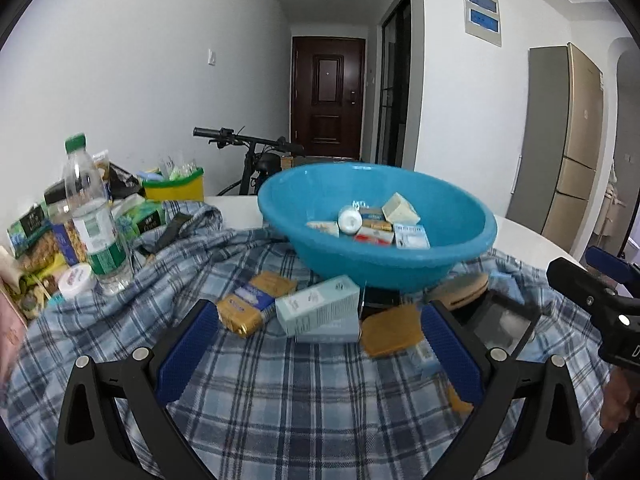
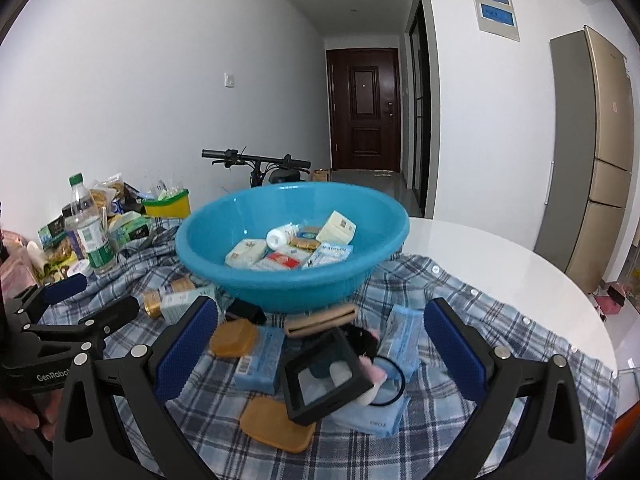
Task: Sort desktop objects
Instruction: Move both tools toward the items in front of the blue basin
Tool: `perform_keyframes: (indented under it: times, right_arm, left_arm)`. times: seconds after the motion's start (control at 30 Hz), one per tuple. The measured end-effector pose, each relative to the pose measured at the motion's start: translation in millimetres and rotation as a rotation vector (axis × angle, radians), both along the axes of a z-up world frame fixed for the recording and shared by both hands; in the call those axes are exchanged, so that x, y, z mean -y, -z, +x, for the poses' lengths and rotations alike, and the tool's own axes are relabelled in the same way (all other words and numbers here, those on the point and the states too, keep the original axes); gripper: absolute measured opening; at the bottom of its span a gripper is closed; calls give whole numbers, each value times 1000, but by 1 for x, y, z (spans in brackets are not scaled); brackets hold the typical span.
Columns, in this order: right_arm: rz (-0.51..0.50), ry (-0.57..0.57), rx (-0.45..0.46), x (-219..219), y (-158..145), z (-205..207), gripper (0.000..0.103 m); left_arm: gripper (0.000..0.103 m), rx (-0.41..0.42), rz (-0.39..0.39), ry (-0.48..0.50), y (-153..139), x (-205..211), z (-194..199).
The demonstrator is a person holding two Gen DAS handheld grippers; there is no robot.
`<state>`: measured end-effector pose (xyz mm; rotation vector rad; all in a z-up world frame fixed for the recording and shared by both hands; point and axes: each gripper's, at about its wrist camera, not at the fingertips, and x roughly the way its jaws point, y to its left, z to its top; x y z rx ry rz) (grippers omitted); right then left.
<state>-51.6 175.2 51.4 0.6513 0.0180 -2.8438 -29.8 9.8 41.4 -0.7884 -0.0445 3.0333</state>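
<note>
**Between picks, loose items waiting at the basin**

We are hovering both tools over the plaid cloth (image 2: 460, 300). Left gripper (image 1: 320, 344) and right gripper (image 2: 320, 340) are both spread apart, carrying nothing. We are likely choosing the next piece: the pale blue carton (image 1: 320, 308) is lying just before the blue basin (image 1: 440, 272), which is already holding small boxes. Next move calls for straddling it squarely.

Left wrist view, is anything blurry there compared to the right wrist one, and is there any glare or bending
Left wrist view: the pale blue carton and gold packet ahead of the left gripper look motion-smeared; the door stays sharp. Right wrist view: crisper overall, soft window glare on the white table. Both views: fisheye bending at the edges, dark corner vignetting.
</note>
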Motion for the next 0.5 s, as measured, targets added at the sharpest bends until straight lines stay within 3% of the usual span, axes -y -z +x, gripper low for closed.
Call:
perform_keyframes:
  times: [0.5]
  right_arm:
    - [15,-22,-106,25,-92,-7,103]
  left_arm:
    - [103,-148,-67,-46,-104,-7,-6]
